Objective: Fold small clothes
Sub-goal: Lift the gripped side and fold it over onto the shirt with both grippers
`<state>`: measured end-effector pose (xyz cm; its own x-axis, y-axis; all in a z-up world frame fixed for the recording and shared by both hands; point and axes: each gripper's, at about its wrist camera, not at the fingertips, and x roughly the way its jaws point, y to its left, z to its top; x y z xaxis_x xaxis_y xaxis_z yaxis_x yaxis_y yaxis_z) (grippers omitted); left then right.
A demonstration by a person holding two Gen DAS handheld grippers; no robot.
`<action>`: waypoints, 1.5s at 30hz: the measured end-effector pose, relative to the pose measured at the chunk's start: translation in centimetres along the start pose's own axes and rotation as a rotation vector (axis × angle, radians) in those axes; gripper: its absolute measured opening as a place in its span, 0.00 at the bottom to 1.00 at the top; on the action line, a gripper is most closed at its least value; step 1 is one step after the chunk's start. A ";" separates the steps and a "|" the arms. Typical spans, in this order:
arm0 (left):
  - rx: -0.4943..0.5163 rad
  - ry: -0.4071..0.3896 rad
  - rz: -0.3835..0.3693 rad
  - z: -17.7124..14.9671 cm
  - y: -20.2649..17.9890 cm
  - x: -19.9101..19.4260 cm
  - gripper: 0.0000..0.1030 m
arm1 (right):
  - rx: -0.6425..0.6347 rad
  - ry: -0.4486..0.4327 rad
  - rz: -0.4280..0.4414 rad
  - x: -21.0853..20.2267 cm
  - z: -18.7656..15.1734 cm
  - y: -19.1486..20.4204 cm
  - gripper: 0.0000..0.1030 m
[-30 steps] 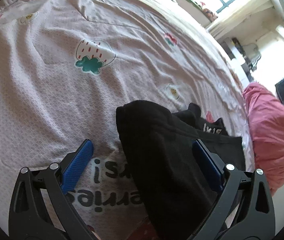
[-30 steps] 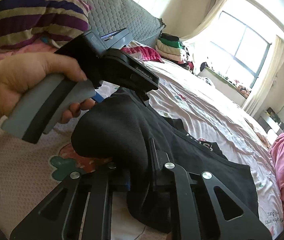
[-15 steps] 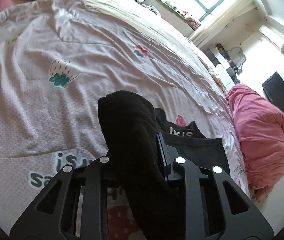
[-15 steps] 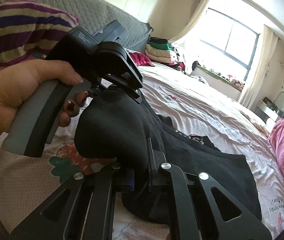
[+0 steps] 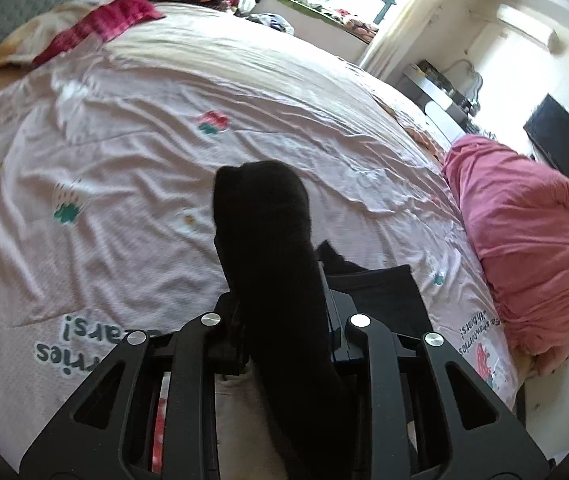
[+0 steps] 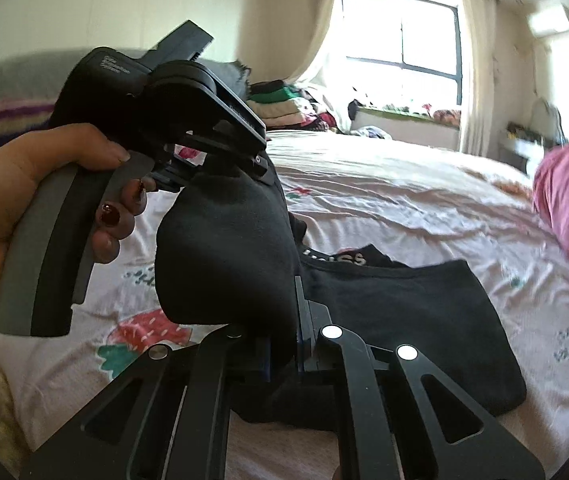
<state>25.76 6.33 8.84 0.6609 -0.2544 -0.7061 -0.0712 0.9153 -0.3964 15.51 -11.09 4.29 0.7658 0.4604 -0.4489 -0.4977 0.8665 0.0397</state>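
A small black garment (image 5: 268, 240) lies partly on the bed, one end lifted. My left gripper (image 5: 284, 320) is shut on that lifted end, which sticks up past the jaws. My right gripper (image 6: 284, 344) is shut on the same black garment (image 6: 228, 256), a bunched fold bulging above its jaws. The rest of the garment (image 6: 404, 320), with white lettering at its edge, lies flat on the sheet. The left gripper (image 6: 188, 168) and the hand holding it show in the right wrist view, close above the fold.
The bed has a pale pink sheet (image 5: 164, 140) with strawberry prints. A pink duvet (image 5: 524, 260) is heaped at the right edge. Folded clothes (image 6: 284, 104) are stacked at the far end by the window. A striped pillow (image 6: 0, 120) lies behind the hand.
My left gripper went from open around the garment to shut on it. Both grippers have lifted the garment's end higher off the sheet and tilted up.
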 end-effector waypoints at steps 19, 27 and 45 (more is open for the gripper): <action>0.111 0.127 0.036 -1.0 -9.7 5.2 0.17 | 0.288 0.044 0.007 -2.0 -2.4 -8.6 0.06; 0.139 0.184 0.071 -1.7 -12.0 8.8 0.17 | 0.411 0.082 0.019 -1.5 -3.8 -11.7 0.06; 0.207 0.306 0.188 -3.7 -16.1 16.6 0.32 | 0.638 0.189 0.066 0.1 -7.2 -16.7 0.12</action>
<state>35.13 -13.76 1.36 0.3958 -0.1290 -0.9092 0.0028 0.9902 -0.1393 20.95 -26.90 -2.80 0.6284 0.5247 -0.5743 -0.1581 0.8090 0.5662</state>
